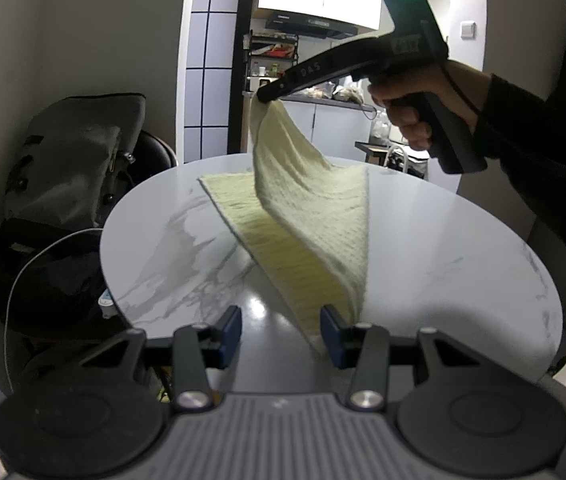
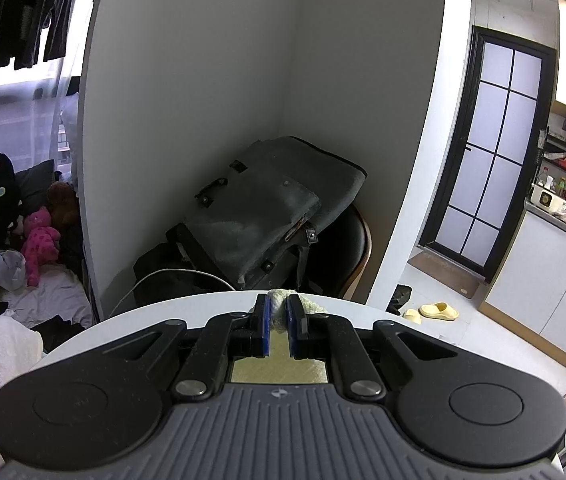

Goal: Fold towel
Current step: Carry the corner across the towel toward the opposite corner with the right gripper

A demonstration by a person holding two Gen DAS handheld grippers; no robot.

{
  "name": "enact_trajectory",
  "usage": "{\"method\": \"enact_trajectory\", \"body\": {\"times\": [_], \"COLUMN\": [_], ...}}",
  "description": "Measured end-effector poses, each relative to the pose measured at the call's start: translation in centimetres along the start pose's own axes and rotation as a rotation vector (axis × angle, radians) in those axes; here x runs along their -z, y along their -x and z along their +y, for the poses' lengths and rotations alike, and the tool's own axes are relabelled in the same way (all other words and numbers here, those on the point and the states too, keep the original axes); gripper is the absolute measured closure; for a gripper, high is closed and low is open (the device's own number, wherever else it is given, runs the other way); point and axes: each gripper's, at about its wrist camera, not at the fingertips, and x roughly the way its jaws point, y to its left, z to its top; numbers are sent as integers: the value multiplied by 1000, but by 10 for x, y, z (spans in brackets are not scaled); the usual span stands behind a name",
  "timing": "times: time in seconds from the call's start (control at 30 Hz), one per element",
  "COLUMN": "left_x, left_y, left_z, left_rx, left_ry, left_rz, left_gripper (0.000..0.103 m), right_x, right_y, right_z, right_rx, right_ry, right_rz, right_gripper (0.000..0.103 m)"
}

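Note:
A pale yellow towel (image 1: 315, 216) lies on the round white marble table (image 1: 443, 248). My right gripper (image 1: 263, 96) is shut on one towel corner and holds it high above the table, so the cloth drapes down in a slope. In the right wrist view that gripper (image 2: 278, 316) pinches a wad of towel (image 2: 279, 304) between its blue pads. My left gripper (image 1: 281, 334) is open and low at the table's near edge. Its right pad (image 1: 331, 332) is beside the towel's near corner, not holding it.
A grey bag (image 1: 75, 160) lies on a dark chair (image 1: 155, 148) left of the table, with a white cable (image 1: 35, 256) below. A kitchen counter (image 1: 335, 100) stands behind. The person's hand and dark sleeve (image 1: 523, 128) are at the right.

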Motion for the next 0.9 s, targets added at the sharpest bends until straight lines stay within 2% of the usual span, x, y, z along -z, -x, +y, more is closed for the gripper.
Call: {"method": "enact_trajectory", "body": {"times": [0.37, 0.63, 0.9], "left_x": [3, 1, 2], "left_y": [10, 24, 32], "left_z": [-4, -4, -6], "left_rx": [4, -17, -30], "left_ry": [1, 8, 9], "left_rz": [6, -5, -4], "left_gripper": [57, 58, 58], "right_x": [-1, 7, 15], "right_y": [-22, -50, -65], "right_z": [-2, 5, 4], "right_rx": [13, 30, 56], "right_ry": [-6, 19, -19], "right_rz": [23, 82, 116], "right_gripper": [93, 93, 90]}}
